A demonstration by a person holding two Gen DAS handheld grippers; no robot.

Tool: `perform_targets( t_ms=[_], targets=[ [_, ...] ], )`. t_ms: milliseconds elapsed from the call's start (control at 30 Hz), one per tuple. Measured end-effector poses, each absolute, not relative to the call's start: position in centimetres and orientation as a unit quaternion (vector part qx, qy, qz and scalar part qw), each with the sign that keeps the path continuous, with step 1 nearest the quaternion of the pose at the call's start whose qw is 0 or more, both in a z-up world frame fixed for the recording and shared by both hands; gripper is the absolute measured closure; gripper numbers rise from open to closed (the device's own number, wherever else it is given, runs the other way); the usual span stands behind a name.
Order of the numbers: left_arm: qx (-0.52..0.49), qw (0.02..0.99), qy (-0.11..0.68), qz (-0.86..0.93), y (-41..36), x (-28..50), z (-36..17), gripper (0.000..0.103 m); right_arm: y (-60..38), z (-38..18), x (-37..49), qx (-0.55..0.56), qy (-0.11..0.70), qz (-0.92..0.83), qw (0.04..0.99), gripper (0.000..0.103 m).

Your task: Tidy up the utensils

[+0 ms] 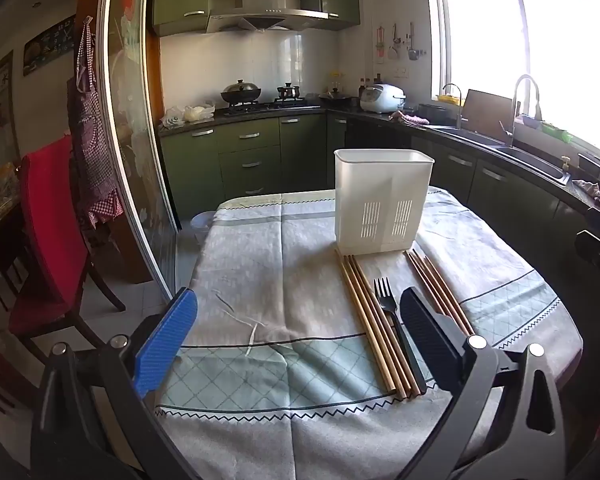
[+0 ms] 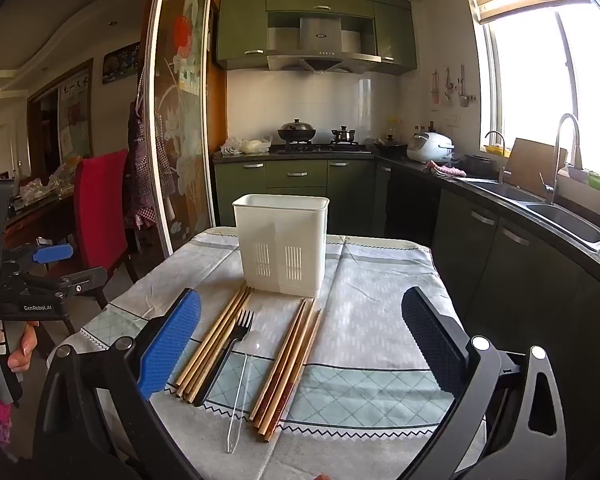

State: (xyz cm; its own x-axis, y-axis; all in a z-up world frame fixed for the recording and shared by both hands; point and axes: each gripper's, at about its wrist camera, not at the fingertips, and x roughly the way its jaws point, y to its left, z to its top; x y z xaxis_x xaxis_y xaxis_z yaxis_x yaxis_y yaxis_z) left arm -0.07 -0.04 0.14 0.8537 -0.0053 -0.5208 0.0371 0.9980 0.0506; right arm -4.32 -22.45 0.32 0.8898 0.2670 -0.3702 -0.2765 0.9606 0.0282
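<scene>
A white plastic utensil holder [image 1: 382,204] [image 2: 282,242] stands upright on the clothed table. In front of it lie a bundle of light wooden chopsticks [image 1: 374,320] [image 2: 214,344], a black fork [image 1: 396,324] [image 2: 230,350], a clear plastic spoon [image 2: 246,368] and a bundle of darker chopsticks [image 1: 440,294] [image 2: 290,364]. My left gripper [image 1: 298,336] is open and empty, hovering above the table left of the utensils. My right gripper [image 2: 300,344] is open and empty, above the utensils. The left gripper also shows at the left edge of the right wrist view [image 2: 52,254].
The table has a grey-green checked cloth [image 1: 276,280] [image 2: 372,344]. A red chair [image 1: 52,232] [image 2: 100,200] stands to the left by a glass sliding door [image 1: 132,120]. Green kitchen cabinets, stove and sink counter [image 2: 540,208] lie behind and to the right.
</scene>
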Motion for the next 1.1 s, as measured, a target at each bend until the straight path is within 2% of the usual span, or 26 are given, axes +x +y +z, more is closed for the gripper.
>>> perform_targets(
  t_ms=[1100],
  targets=[
    [0.018, 0.96, 0.279, -0.006, 0.6, -0.1, -0.6, 0.006, -22.1, -0.7, -3.5, -0.007, 0.201, 0.137, 0.97, 0.004]
  ],
)
